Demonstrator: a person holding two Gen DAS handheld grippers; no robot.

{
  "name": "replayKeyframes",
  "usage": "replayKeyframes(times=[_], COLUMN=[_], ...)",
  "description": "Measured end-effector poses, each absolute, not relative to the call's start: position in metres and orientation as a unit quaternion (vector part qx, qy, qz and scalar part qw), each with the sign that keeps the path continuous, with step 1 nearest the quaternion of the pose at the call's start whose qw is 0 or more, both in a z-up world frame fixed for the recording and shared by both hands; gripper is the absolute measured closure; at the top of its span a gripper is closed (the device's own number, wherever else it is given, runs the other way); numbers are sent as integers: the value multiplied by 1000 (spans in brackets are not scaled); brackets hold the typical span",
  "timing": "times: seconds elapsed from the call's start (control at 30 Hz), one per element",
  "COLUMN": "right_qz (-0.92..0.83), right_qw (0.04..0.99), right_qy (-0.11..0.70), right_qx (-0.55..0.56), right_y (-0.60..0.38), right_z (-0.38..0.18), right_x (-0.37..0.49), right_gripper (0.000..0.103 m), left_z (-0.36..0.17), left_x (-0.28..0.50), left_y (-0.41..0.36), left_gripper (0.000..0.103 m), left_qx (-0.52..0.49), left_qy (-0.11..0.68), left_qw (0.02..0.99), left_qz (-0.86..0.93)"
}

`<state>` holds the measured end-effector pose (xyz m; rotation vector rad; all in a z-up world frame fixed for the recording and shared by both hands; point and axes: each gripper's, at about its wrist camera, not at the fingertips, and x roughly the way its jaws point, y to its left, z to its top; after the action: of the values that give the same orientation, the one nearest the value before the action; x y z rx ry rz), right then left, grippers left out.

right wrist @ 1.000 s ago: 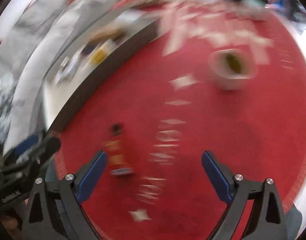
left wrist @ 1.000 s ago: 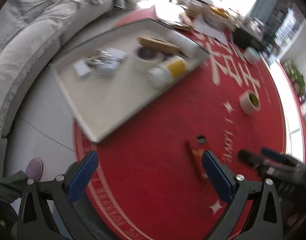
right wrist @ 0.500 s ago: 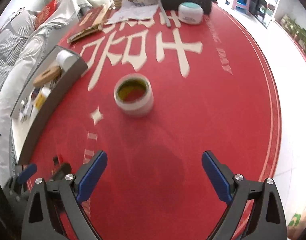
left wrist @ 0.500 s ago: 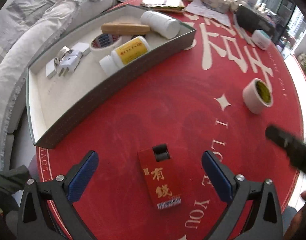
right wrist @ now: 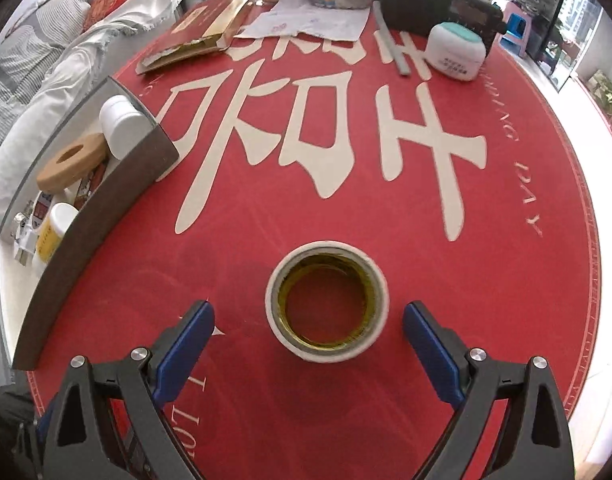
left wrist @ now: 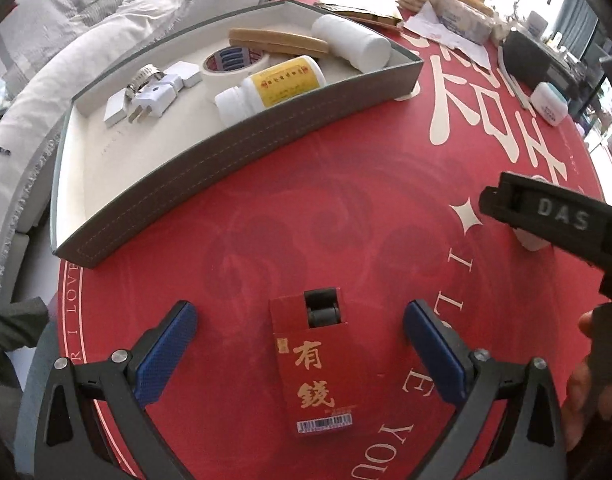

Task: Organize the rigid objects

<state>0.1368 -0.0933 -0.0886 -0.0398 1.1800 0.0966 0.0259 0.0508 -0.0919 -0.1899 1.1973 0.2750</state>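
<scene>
A red card box (left wrist: 318, 368) with gold characters lies flat on the red round table, between the wide-apart pads of my left gripper (left wrist: 301, 344), untouched. A white tape roll (right wrist: 327, 301) with a yellow-green core lies on the table between the pads of my right gripper (right wrist: 308, 334); its jaws are closing, with a clear gap on both sides of the roll. The grey tray (left wrist: 241, 152) with a white floor holds a yellow-labelled bottle (left wrist: 269, 88), a white bottle (left wrist: 352, 42), a tape roll (left wrist: 235, 62), a wooden piece (left wrist: 277, 40) and white plugs (left wrist: 149, 96).
At the table's far side lie a white jar with a teal lid (right wrist: 458, 52), a grey stick (right wrist: 392, 46), papers (right wrist: 306, 20), a flat red box (right wrist: 197, 32) and a black case (right wrist: 434, 4). A sofa with cushions (left wrist: 85, 32) runs behind the tray.
My right gripper has moved up to the white tape roll, which now lies between its pads, and the left pad has drawn inward. The left gripper has sunk a little over the red box.
</scene>
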Motion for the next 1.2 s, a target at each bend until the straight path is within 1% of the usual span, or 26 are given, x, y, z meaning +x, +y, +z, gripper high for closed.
replayKeyframes(times=[0.07,0.1,0.13,0.17,0.2,0.23,0.27,0.33,0.5,0.8,0.97,1.2], right_qz=[44,51,53,53,53,51,51,54,57,58,66,80], right_qw=[836,834,831,829,828,828,828,828,839,830,828,840], right_qy=[546,549,553,556,558,558,559,556,538,545,546,529], right_qx=[-32,-30,-30,-28,-18,-1,18,41,55,103,108,90], right_y=[-91,-91,-91,-93,-96,-101,-108,-117,-128,-121,-101,-78], right_z=[-84,-82,-81,-80,-78,-74,-69,-60,-34,-24,-21,-7], right_x=[136,136,137,135,133,128,122,109,62,-4,-27,-52], right_gripper=[46,53,53,53,53,53,53,53,53,53,53,53], left_z=[-91,-90,-89,-86,-83,-81,-80,-79,-72,-23,-2,11], left_x=[32,34,34,34,33,31,31,30,20,-22,-44,-61], left_y=[48,46,43,39,33,29,25,23,38,54,66,79], left_gripper=[1,6,9,21,38,48,66,66,67,66,66,66], left_qx=[-85,-80,-74,-67,-59,-51,-41,-34,-64,-45,-44,-53], left_qy=[572,574,574,572,569,566,564,566,578,513,491,473], left_qw=[808,807,809,812,816,820,823,823,814,857,870,879], left_qz=[118,112,104,94,84,72,58,30,-11,-24,-26,-18])
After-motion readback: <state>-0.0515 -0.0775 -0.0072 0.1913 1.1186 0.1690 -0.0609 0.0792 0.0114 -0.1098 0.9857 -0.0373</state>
